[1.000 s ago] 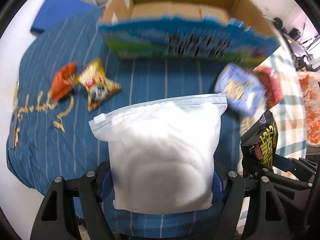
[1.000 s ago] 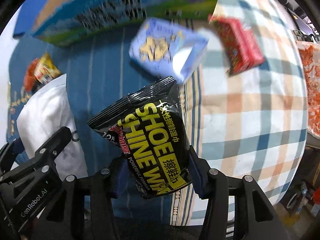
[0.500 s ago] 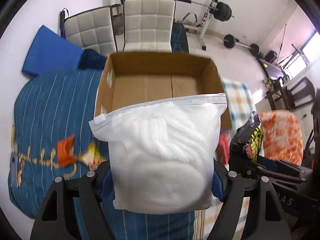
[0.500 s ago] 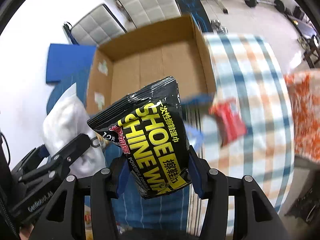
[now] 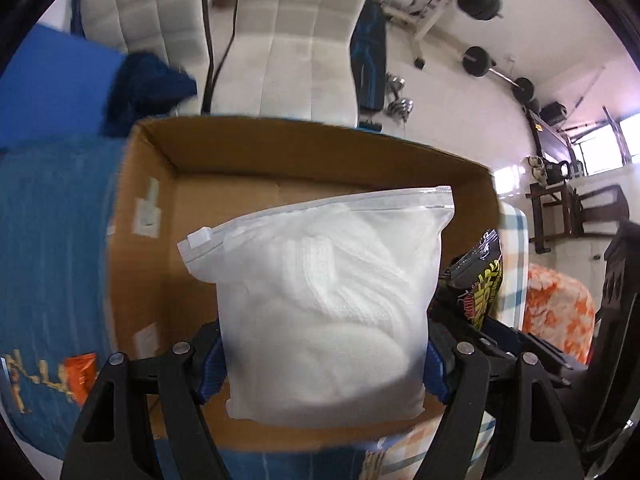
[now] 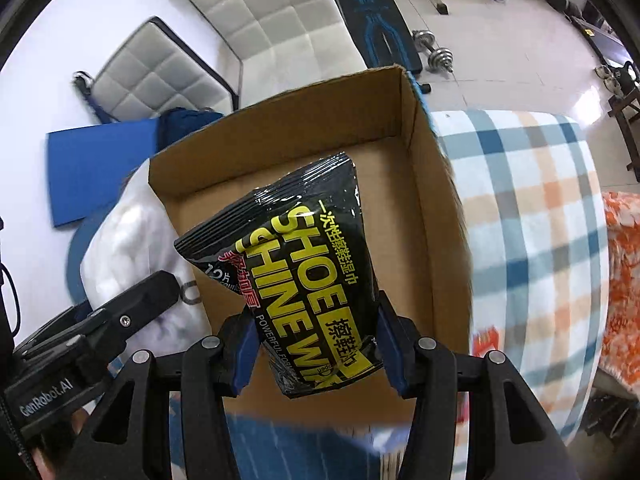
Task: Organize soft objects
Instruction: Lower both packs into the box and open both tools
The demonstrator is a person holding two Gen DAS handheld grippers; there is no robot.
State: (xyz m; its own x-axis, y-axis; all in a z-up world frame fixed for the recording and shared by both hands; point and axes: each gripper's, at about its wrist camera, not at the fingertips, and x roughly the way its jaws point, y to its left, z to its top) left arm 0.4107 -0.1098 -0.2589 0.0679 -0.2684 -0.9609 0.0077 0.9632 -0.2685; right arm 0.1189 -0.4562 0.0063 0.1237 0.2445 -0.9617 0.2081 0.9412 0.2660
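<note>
Left gripper (image 5: 324,354) is pinching a white zip bag (image 5: 324,312) by its lower part; blue-padded fingers (image 5: 210,364) are pressing in on both sides. The bag is standing up ahead of the fingers with its zip edge at the far end, slider tab on the left corner, and white knitted fabric showing through. It is hanging over the open cardboard box (image 5: 160,264), which is lying ahead of and below the fingers.

Right gripper (image 6: 316,354) is clamping a black shoe shine wipes pack (image 6: 304,280) at its near end, fingers (image 6: 390,344) squeezing both edges. The pack is extending forward from the fingers, tilted left, over the same cardboard box (image 6: 424,208); the box interior behind it is showing bare brown floor.

From the right wrist view, the left gripper (image 6: 120,312) and its white bag (image 6: 128,240) are sitting just left of the fingers, at the box's left wall. From the left wrist view, the black pack (image 5: 486,280) is just right of the fingers.

The box is resting on a bed: blue striped cover (image 5: 52,240) left of it, plaid blanket (image 6: 528,220) right of it. White padded chairs (image 6: 264,16) and gym weights (image 6: 436,54) are beyond the box.
</note>
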